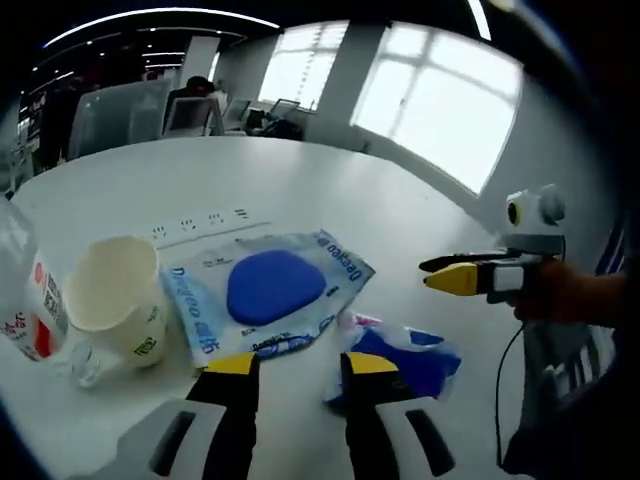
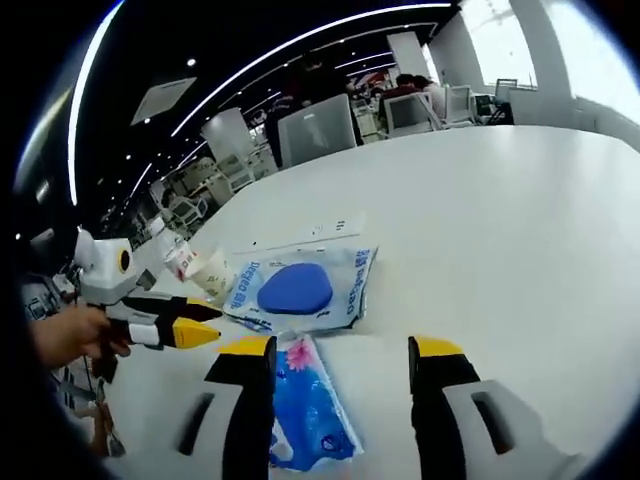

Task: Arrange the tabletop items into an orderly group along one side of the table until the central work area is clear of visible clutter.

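White counter (image 1: 300,190) carrying a small cluster of items near its close edge. Flat packet with a blue oval (image 1: 268,292) lying at centre, printed side up. Paper cup (image 1: 115,295) upright just left of the packet, touching or nearly touching its edge. Plastic bottle with red label (image 1: 28,300) left of the cup, close beside it. Small blue wrapper (image 1: 405,358) right of the packet, near its corner, flat on the counter.

Left claw (image 1: 298,365) hovering over the near edge of the packet, jaws partly apart, nothing between them. Right claw (image 2: 342,348) wide apart, empty, with the blue wrapper lying under its left jaw. Chairs (image 2: 318,130) beyond the far counter edge.
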